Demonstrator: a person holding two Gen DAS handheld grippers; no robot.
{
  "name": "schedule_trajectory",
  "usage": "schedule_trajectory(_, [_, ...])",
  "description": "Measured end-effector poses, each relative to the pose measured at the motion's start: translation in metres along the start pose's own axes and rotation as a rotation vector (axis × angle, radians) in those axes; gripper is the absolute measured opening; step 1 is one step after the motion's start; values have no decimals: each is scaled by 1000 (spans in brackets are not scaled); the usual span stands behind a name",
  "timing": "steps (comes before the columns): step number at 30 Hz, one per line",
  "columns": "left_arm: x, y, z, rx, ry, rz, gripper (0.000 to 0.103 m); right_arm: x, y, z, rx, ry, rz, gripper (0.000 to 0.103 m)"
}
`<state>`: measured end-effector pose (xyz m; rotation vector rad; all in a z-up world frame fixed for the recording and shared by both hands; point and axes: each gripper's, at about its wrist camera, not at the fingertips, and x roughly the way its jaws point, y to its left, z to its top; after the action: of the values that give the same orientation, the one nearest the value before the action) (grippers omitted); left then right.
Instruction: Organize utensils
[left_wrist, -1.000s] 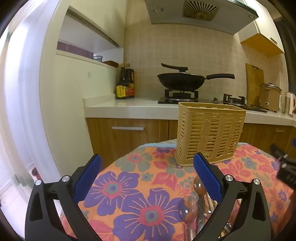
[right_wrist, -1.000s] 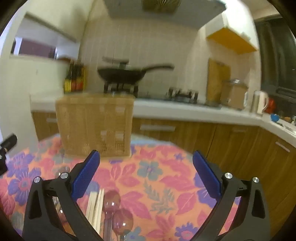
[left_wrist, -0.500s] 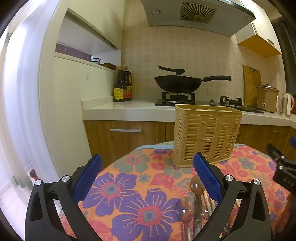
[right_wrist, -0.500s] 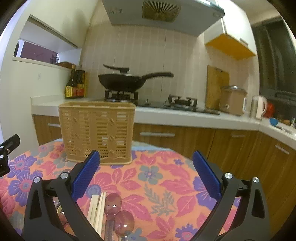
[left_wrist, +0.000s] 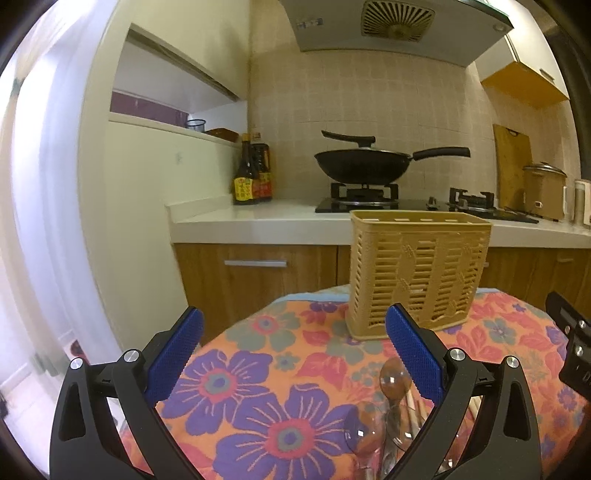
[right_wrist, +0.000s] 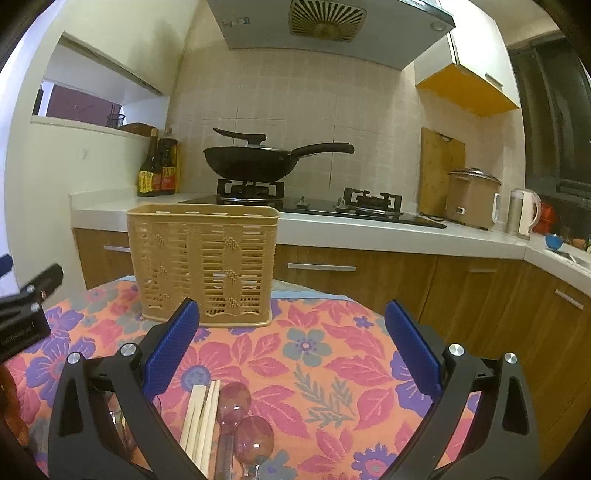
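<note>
The tan plastic utensil basket (right_wrist: 202, 266) stood upright on the table, a rectangular box with slatted, woven-look walls and a scalloped foot. It served as the landmark for everything else. Under it lay a floral tablecloth (right_wrist: 325, 354) of orange ground with purple and pink blossoms, its weave looking coarse.

The right gripper (right_wrist: 291, 347) hovered in front of the basket and a little to its right, black angular arms ending in blue stippled pads (right_wrist: 413, 347) that stood wide apart with nothing between them. The left gripper (left_wrist: 291, 349) hung in front of the basket and to its left, likewise spread and empty; its right pad (left_wrist: 415, 354) overlapped the basket's lower front in that view.

On the cloth in front of the basket, near the cameras, lay the loose utensils. Pale wooden chopsticks (right_wrist: 201, 417) lay side by side, straight and square-ended, pointing toward the basket. Just beside them on the right rested translucent pinkish spoons (right_wrist: 243, 424) with round, glossy bowls. In the left wrist view the same clear spoons (left_wrist: 395, 380) showed partly behind the right finger.

Behind the basket ran a white countertop (right_wrist: 369, 236) over wood-grain cabinets, with a black wok (right_wrist: 251, 164) on a gas stove and two dark sauce bottles (right_wrist: 157, 170) to the basket's rear left.
</note>
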<state>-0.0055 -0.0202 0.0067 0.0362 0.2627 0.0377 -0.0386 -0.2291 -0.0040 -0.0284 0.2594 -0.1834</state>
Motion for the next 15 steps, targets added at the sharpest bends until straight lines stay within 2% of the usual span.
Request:
schedule_trajectory(9, [-5,-6,-2,24,-6,-16,95,-5,0,1,-4,-14,1,95])
schedule_trajectory(15, [-10,-8,-2,28,-38,14,95,-4,0,1,-7,-5,3,95])
